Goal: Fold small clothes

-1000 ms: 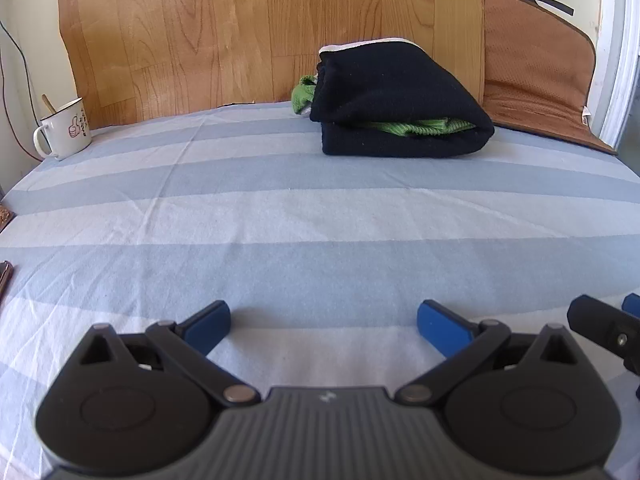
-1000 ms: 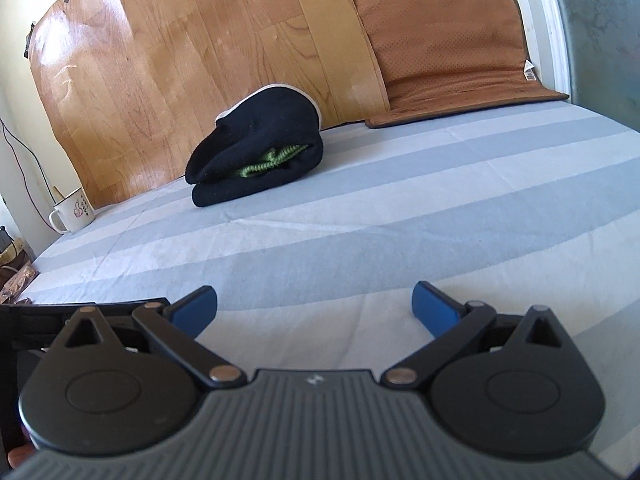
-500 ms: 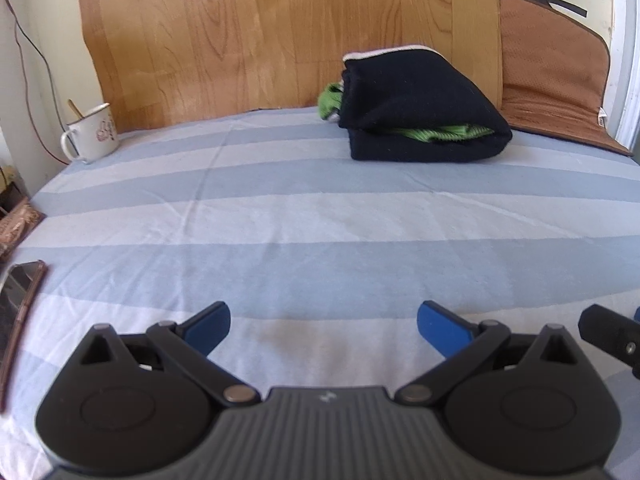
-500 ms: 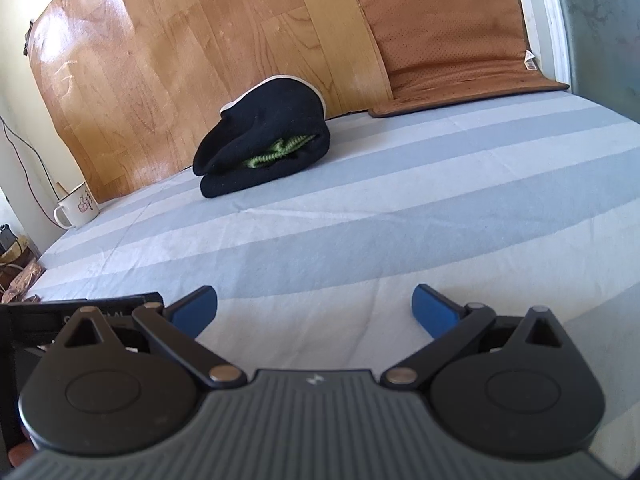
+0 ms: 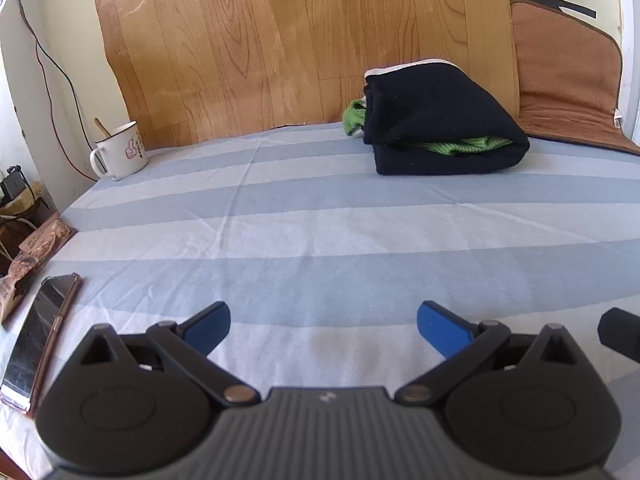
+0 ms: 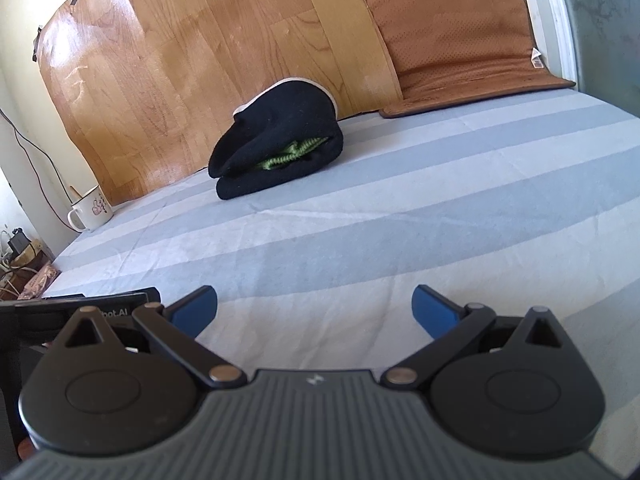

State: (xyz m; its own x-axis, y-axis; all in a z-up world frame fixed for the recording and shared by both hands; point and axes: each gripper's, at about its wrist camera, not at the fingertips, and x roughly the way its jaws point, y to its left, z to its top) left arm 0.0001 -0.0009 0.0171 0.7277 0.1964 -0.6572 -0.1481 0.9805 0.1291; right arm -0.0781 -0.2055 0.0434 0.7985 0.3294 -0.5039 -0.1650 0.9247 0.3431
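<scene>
Left gripper [image 5: 323, 323]: we are holding it low over the striped sheet [image 5: 320, 240] with its blue fingers spread wide and nothing between them; it is sitting well apart from any cloth, which we judge suits a tool that has no fold in hand just now

Right gripper [image 6: 314, 307]: we are carrying it just beside the left one, jaws likewise standing wide apart and empty; we are pointing it across the bed toward the bundle, so the clothes are staying in sight of both cameras

Folded clothes [image 5: 440, 120]: a dark garment is lying doubled over itself at the far edge of the sheet, close to the wooden board [image 5: 280, 40]; a green piece [image 5: 466, 145] is peeking out from between its layers, so it seems to be tucked inside; we judge it is resting at the back to keep the middle of the bed free as working space

Progress: the bundle is looking already folded; we are seeing no loose garment on the sheet in either view, so we cannot tell whether another piece is waiting

Bystanders: a mug [image 5: 120, 150] is standing at the far left corner; a phone [image 5: 38, 340] is lying at the near left edge; a brown mat [image 6: 460, 36] is leaning at the far right; all are sitting clear of the folding area
</scene>
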